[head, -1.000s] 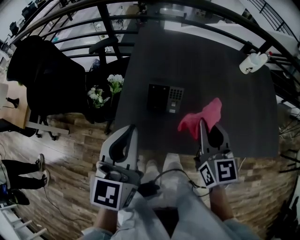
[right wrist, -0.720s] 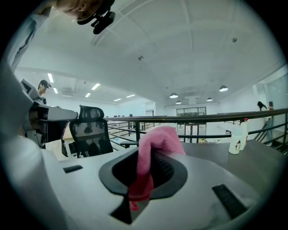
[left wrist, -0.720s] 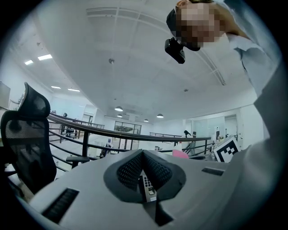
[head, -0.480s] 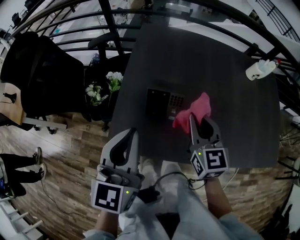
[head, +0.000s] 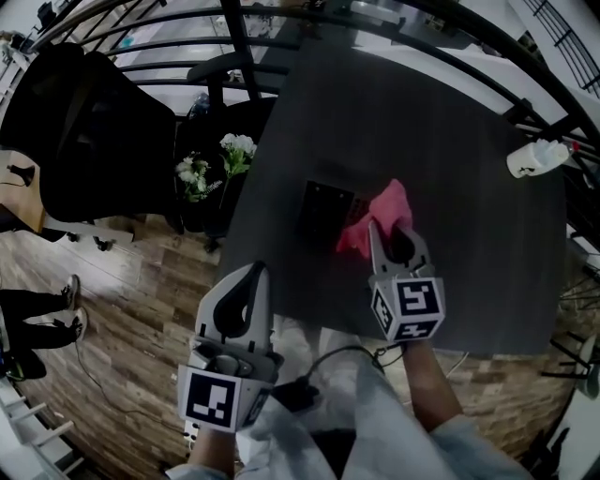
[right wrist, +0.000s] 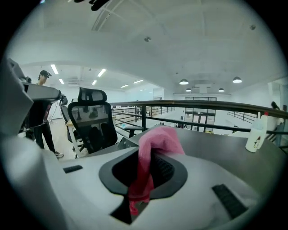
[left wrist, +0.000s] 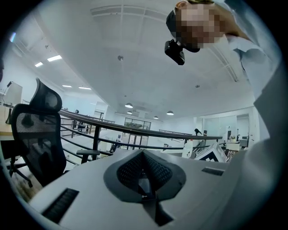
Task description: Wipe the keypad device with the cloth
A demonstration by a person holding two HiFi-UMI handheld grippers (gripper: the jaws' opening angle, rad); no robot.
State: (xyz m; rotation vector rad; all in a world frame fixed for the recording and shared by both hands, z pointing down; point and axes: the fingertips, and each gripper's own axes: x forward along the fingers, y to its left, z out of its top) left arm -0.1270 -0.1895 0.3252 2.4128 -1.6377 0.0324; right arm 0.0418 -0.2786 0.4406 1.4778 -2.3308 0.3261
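The black keypad device (head: pixel 325 211) lies flat on the dark table (head: pixel 450 141), near its front left part. A pink cloth (head: pixel 377 214) (right wrist: pixel 150 157) covers the device's right half, where the keys are. My right gripper (head: pixel 373 225) is shut on the cloth, its tips at the device's right side. In the right gripper view the cloth hangs pinched between the jaws, draping over them. My left gripper (head: pixel 253 272) is held low over the wood floor, off the table's front edge; its jaws are shut with nothing in them.
A white spray bottle (head: pixel 536 157) (right wrist: pixel 256 131) lies at the table's far right. A black office chair (head: pixel 84 131) (right wrist: pixel 92 121) and white flowers (head: pixel 211 164) stand left of the table. A black railing (head: pixel 394 19) runs behind. A person (right wrist: pixel 42 110) stands at the left.
My right gripper has carried the pink cloth left and forward from the bare table onto the keypad device's right half. The left gripper has stayed low by the front edge.
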